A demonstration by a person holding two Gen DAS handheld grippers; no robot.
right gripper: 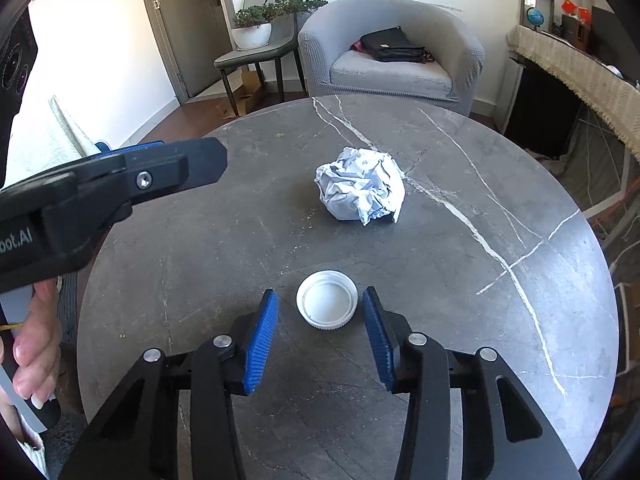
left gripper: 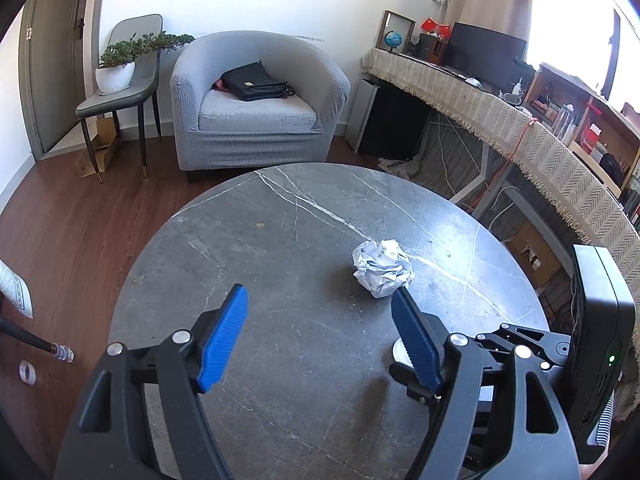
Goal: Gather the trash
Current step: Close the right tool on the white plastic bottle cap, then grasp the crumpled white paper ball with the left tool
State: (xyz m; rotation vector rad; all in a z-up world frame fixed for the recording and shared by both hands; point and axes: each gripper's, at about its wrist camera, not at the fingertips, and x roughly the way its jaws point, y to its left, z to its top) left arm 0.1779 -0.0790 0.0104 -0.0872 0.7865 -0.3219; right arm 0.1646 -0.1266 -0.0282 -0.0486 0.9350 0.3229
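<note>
A home living room: grey armchair (left gripper: 256, 100), potted plant (left gripper: 120, 62), round marble table (left gripper: 280, 248).

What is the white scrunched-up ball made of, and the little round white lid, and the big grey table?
Ball: looks like paper, matte, with sharp creases and faint print.
Lid: probably plastic, smooth, with a ridged rim.
Table: seems to be stone, maybe marble or an imitation; grey with white veins.

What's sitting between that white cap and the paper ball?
Nothing: in the right wrist view only bare table lies between the cap and the paper ball.
</note>
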